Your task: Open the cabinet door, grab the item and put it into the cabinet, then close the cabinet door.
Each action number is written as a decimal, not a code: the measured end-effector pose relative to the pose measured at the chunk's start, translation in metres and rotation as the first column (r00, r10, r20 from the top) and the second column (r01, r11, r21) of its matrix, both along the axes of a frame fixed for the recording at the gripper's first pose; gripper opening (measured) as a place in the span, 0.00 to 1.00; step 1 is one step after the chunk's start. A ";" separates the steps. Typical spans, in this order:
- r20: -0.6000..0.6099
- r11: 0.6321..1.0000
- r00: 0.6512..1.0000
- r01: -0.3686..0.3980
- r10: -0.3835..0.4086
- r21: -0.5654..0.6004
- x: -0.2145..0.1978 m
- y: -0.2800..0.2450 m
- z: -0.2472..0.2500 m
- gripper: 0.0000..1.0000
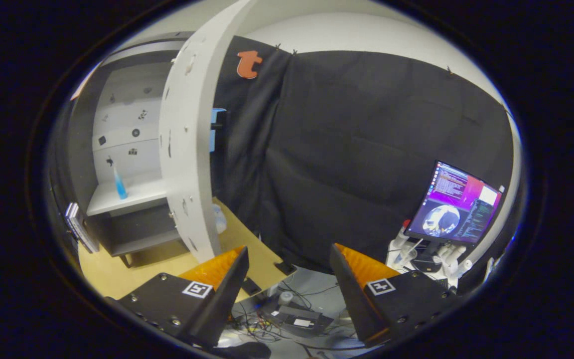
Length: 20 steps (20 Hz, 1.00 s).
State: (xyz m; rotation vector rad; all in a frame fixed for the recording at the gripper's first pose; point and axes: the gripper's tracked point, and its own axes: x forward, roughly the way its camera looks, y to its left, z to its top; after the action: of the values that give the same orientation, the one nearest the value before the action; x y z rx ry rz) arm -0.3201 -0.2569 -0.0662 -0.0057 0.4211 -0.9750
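Now fingers [287, 271] spread, empty; cabinet door [187, 149] open, bottle [119, 185] inside

Inside the grey open-fronted cabinet [117, 164] on the wooden table's [112, 274] far left corner, slim blue bottle [118, 185] on its shelf; gripper [287, 267] fingers parted, empty, well right of it

A lit monitor [459, 204] stands above tangled cables [287, 319] on the floor.

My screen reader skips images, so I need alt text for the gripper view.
The gripper is open and holds nothing; beyond its fingers stands a cabinet with its door swung open and a blue bottle upright on the shelf. A monitor glows nearby.
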 end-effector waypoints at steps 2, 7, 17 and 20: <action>0.039 1.000 0.999 0.014 -0.014 -0.010 0.003 -0.011 0.007 0.97; 0.115 0.999 0.993 -0.034 0.035 -0.003 0.030 -0.019 0.015 0.97; 0.188 0.986 0.972 -0.155 0.142 0.057 0.073 -0.008 0.008 0.97; 0.184 0.984 0.971 -0.166 0.152 0.060 0.076 -0.008 0.007 0.97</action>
State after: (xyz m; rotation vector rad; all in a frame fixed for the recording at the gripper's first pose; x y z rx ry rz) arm -0.2441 -0.2652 -0.0593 0.1137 0.2870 -0.7935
